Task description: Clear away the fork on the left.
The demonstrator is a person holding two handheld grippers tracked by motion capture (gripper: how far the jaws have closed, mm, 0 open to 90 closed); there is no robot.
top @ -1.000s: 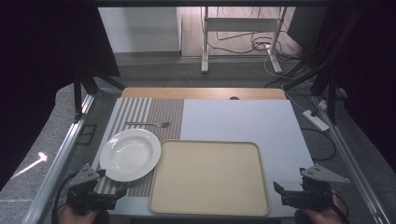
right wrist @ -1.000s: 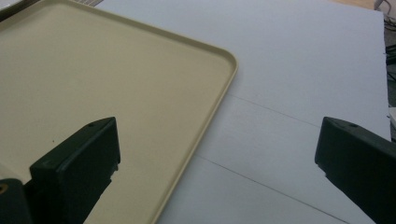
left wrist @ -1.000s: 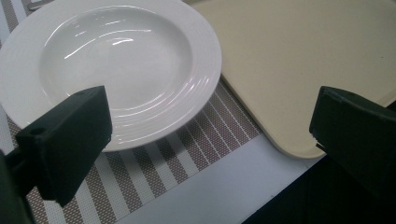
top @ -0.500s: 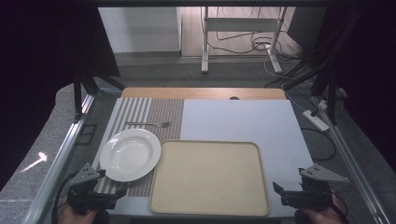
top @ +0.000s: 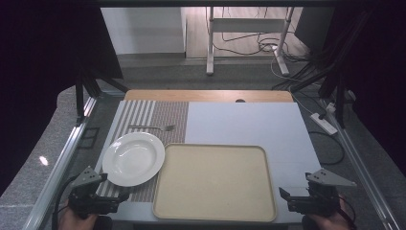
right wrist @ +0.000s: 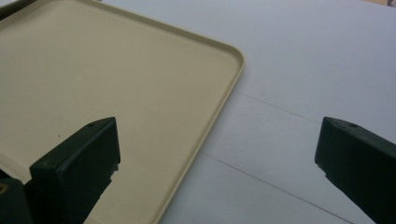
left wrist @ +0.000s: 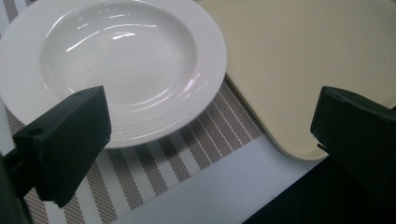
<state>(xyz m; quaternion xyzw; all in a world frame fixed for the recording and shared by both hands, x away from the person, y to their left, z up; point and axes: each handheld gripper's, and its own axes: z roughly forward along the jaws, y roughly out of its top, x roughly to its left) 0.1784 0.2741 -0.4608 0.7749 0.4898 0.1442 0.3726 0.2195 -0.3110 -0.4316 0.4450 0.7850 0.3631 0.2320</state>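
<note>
The left gripper (top: 122, 197) sits at the table's near-left corner, jaws wide apart and empty. The plate (top: 133, 158) lies at its 1 o'clock on the striped mat (top: 163, 120), its right rim touching the tray (top: 214, 215). The right gripper (top: 283, 195), also spread and empty, is well apart beyond the tray, so the left is nearer.

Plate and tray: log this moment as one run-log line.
left gripper: open, near plate | right gripper: open, over tray edge | plate on striped mat, beside tray | fork beyond plate
</note>
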